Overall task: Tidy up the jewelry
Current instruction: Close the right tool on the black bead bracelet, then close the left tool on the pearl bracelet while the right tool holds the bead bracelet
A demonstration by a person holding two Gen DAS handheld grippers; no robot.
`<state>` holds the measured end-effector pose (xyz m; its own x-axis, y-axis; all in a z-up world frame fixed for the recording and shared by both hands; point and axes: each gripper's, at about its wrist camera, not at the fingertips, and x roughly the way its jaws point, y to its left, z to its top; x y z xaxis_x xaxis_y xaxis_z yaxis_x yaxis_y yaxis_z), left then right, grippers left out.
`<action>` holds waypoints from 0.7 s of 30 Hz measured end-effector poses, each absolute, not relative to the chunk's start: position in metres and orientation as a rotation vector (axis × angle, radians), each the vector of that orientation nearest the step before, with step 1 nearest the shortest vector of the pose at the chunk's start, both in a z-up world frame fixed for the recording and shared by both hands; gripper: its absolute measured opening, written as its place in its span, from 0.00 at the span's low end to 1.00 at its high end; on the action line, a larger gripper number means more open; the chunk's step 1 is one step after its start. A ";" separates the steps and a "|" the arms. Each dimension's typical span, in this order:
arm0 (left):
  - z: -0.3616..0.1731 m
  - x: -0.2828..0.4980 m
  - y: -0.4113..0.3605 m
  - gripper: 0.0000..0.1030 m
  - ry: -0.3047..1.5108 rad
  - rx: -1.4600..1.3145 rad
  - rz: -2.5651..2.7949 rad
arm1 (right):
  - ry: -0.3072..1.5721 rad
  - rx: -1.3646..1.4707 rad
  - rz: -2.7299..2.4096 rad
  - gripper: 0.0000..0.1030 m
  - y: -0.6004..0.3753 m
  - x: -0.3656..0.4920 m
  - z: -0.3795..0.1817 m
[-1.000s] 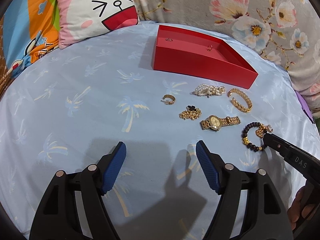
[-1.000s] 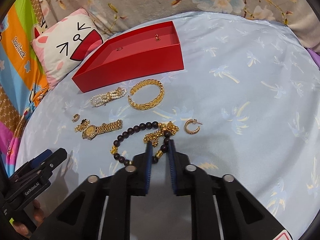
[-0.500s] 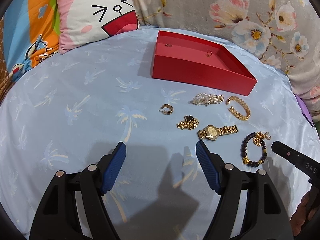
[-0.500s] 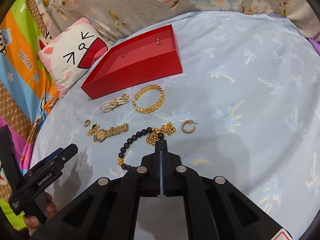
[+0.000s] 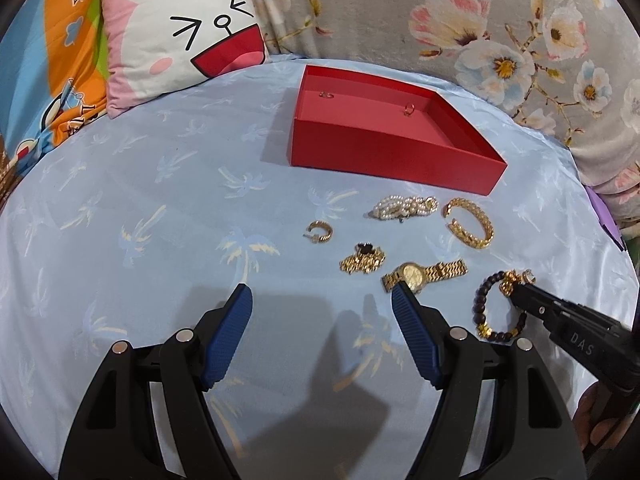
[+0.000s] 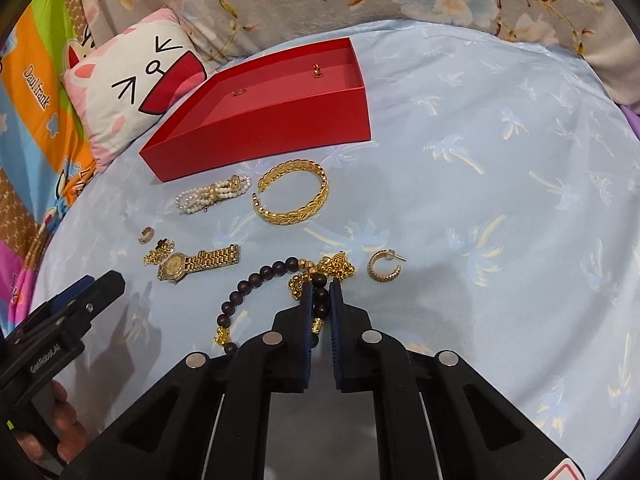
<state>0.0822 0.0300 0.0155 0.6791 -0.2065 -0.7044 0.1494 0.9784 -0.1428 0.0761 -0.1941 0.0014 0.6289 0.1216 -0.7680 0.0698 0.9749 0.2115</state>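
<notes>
A red open box [image 5: 396,156] [image 6: 264,136] sits on the blue sheet with two small gold rings inside. In front of it lie a pearl bracelet [image 5: 402,208] [image 6: 214,196], a gold cuff [image 5: 470,224] [image 6: 292,196], a gold watch [image 5: 424,276] [image 6: 200,265], a black-flower gold chain [image 5: 362,258] [image 6: 159,251], gold hoop earrings [image 5: 320,232] [image 6: 385,271], and a dark bead bracelet [image 5: 486,304] [image 6: 260,284]. My right gripper [image 6: 321,294] [image 5: 520,292] is nearly shut around the beads of that bracelet. My left gripper [image 5: 322,300] is open and empty above the sheet.
A cartoon-face pillow [image 5: 180,36] [image 6: 132,88] and colourful bedding lie at the back left. A floral quilt [image 5: 500,40] runs along the back. The blue sheet [image 6: 500,200] stretches to the right of the jewelry.
My right gripper was shut half a second ago above the bracelet; it now has a small gap with beads between the fingers and sits lower. The left gripper stayed open.
</notes>
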 end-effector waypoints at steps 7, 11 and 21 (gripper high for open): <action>0.034 0.112 0.009 0.68 0.782 -0.045 -0.289 | 0.832 0.280 0.060 0.07 -0.204 0.060 0.022; 0.032 0.139 -0.017 0.66 0.785 0.023 -0.334 | 0.811 0.288 0.082 0.07 -0.204 0.053 0.036; 0.005 0.171 -0.042 0.38 0.878 0.034 -0.402 | 0.816 0.316 0.099 0.07 -0.210 0.052 0.040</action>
<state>0.1714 -0.0423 0.0052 0.5690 -0.3282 -0.7540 0.3559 0.9249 -0.1340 0.0517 -0.2105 0.0396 0.6838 0.2072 -0.6996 0.0345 0.9486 0.3146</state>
